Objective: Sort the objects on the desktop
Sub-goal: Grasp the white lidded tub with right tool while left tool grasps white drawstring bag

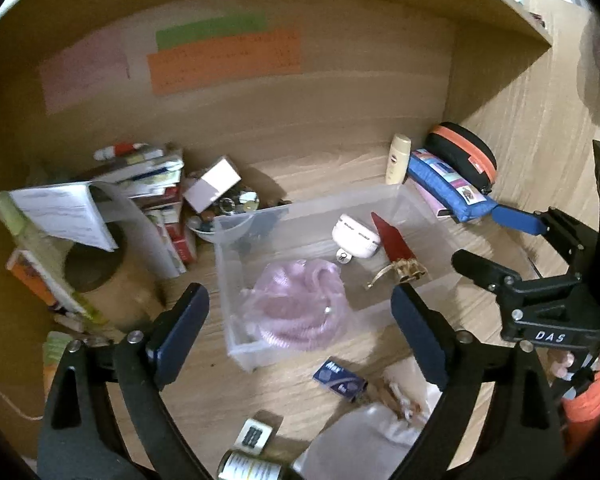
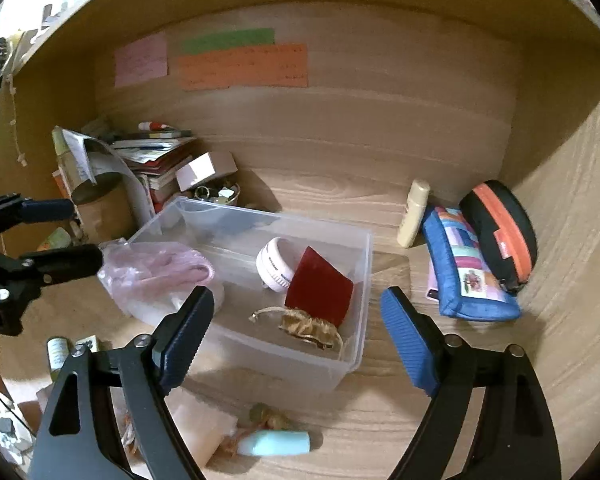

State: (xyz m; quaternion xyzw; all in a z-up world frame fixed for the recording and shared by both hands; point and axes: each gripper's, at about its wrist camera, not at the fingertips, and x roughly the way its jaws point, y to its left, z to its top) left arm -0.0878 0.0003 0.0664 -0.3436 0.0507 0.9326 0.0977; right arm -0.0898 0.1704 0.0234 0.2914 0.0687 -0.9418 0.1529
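Left gripper (image 1: 300,316) spread wide over clear bin (image 1: 236,276), right gripper (image 2: 296,312) likewise empty

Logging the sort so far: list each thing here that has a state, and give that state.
left gripper: jaws open, holding nothing
right gripper: jaws open, holding nothing
clear bin: no lid, partly filled
pink bag: draped over the bin's rim
blue pencil case: closed
black case: zipped shut
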